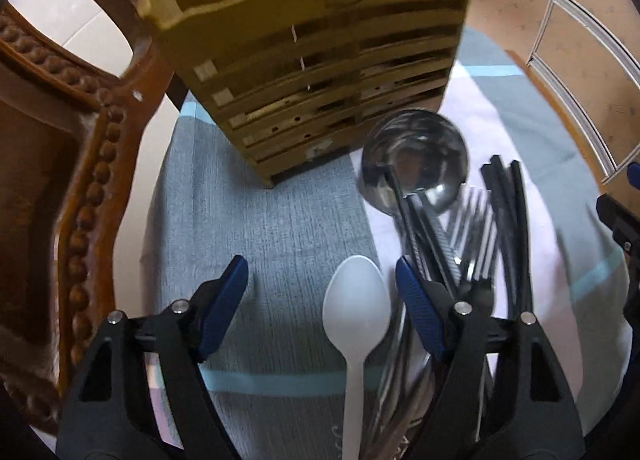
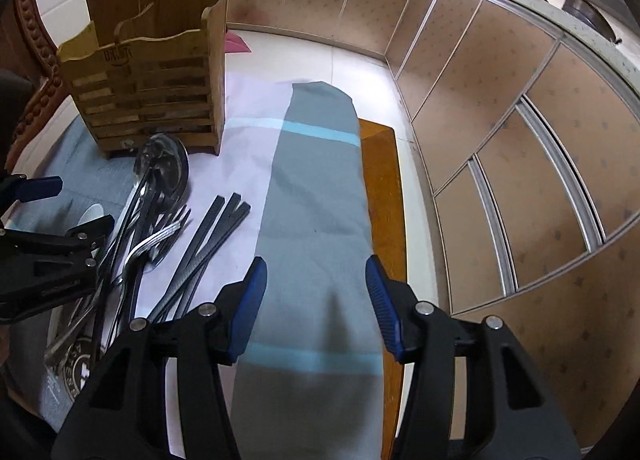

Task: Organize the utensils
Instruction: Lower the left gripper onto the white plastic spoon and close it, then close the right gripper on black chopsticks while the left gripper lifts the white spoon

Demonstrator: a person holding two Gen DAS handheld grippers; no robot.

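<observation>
A pile of utensils lies on the striped cloth (image 2: 316, 180): a steel ladle (image 1: 414, 158), several forks (image 1: 476, 244), black chopsticks (image 1: 516, 228) and a white plastic spoon (image 1: 356, 308). Behind them stands an empty slatted wooden utensil holder (image 1: 312, 60). My left gripper (image 1: 320, 266) hangs open over the pile. The white spoon's bowl lies between its jaws, nearer the right one, and neither pad presses on it. My right gripper (image 2: 316, 262) is open over bare grey cloth, right of the chopsticks (image 2: 216, 236), with nothing between its fingers. In the right wrist view the holder (image 2: 148, 88) is at the far left.
A carved wooden chair (image 1: 80, 180) stands close on the left of the table. The table's wooden edge (image 2: 384, 200) shows past the cloth on the right, with floor and kitchen cabinets (image 2: 520, 140) beyond. A printed clear packet (image 2: 76, 376) lies under the utensil handles.
</observation>
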